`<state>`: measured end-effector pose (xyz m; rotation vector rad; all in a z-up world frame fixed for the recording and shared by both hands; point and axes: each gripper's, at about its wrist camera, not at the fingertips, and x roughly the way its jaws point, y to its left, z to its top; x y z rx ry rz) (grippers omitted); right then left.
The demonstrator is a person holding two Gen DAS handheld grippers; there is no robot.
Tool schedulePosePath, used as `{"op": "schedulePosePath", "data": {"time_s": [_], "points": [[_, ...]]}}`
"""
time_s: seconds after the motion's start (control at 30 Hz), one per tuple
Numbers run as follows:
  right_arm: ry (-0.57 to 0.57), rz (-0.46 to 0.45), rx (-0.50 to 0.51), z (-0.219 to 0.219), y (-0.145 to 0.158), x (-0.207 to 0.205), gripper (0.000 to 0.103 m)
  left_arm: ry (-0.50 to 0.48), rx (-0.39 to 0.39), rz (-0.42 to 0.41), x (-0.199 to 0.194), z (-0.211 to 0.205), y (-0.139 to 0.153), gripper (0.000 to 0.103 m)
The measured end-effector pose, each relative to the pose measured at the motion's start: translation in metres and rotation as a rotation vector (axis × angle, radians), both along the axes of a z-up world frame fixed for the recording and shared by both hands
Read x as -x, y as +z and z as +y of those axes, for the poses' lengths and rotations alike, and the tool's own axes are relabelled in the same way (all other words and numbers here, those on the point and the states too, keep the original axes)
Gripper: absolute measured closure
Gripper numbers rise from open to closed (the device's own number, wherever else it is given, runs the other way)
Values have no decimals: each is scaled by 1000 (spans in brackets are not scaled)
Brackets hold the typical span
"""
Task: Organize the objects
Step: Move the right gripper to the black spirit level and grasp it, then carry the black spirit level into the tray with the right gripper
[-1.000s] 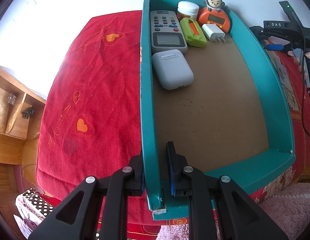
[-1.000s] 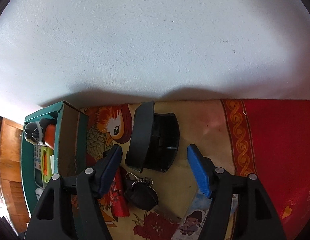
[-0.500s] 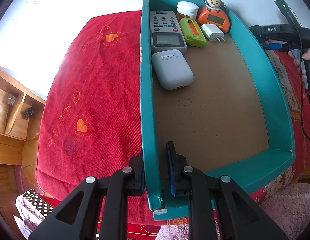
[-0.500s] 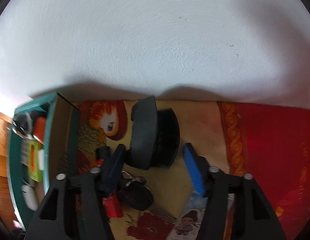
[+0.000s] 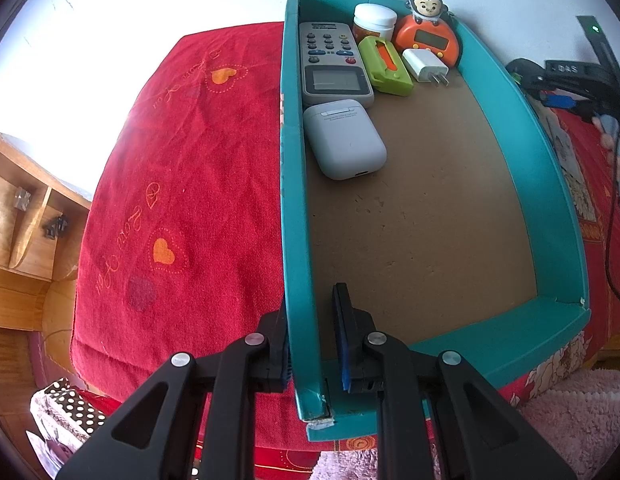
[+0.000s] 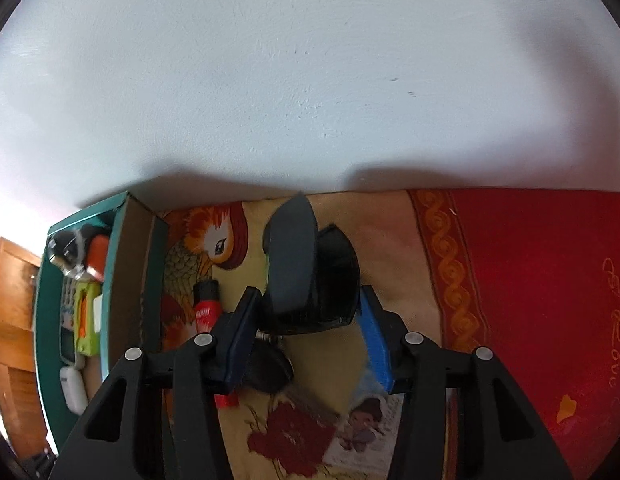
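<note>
My left gripper (image 5: 314, 336) is shut on the left wall of the teal box (image 5: 296, 216). At the box's far end lie a grey remote (image 5: 332, 66), a white earbud case (image 5: 344, 138), a green case (image 5: 384, 66), a white charger (image 5: 424, 65), a white-lidded jar (image 5: 374, 20) and an orange monkey timer (image 5: 428, 36). My right gripper (image 6: 308, 330) is open around a black curved holder (image 6: 310, 276) on the patterned cloth; its fingers stand at the holder's sides. A red tube (image 6: 208, 306) and a black key fob (image 6: 268, 368) lie beside it.
The teal box also shows at the left in the right wrist view (image 6: 122, 280). A red heart-printed cloth (image 5: 182, 184) covers the surface left of the box. A wooden cabinet (image 5: 18, 216) stands at far left. A white wall (image 6: 310, 80) rises behind. A card with a cartoon figure (image 6: 370, 428) lies near.
My right gripper has moved forward and down, so its fingers now flank the black holder. My left gripper and the teal box have not moved.
</note>
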<state>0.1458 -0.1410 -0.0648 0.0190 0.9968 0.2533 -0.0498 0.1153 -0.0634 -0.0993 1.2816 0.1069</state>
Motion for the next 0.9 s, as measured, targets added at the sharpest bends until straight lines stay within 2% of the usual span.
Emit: {"op": "schedulePosePath", "data": {"time_s": [0.13, 0.17, 0.2, 0.4, 0.5, 0.57, 0.6, 0.7, 0.83, 0.9], "points": [[5, -27, -2, -7, 6, 21, 54, -6, -3, 3, 0, -1, 0, 89], [13, -34, -5, -8, 7, 27, 68, -8, -4, 5, 0, -1, 0, 89], [18, -35, -1, -9, 8, 32, 74, -9, -4, 5, -1, -1, 0, 89], [46, -36, 38, -12, 6, 48, 77, -17, 0, 3, -3, -1, 0, 88], [69, -11, 12, -12, 4, 43, 76, -19, 3, 1, -3, 0, 0, 89], [79, -6, -4, -10, 3, 41, 72, -22, 5, 1, -2, 1, 0, 89], [76, -9, -3, -21, 5, 36, 64, -23, 6, 1, -2, 2, 0, 89], [72, -5, 9, -20, 2, 34, 47, -28, 7, 1, -2, 2, 0, 88], [78, -1, 26, -11, -8, 20, 46, -29, 7, 2, -2, 3, 0, 88], [75, -2, 2, -9, -11, 16, 46, -29, 7, 2, -2, 3, 0, 88]]}}
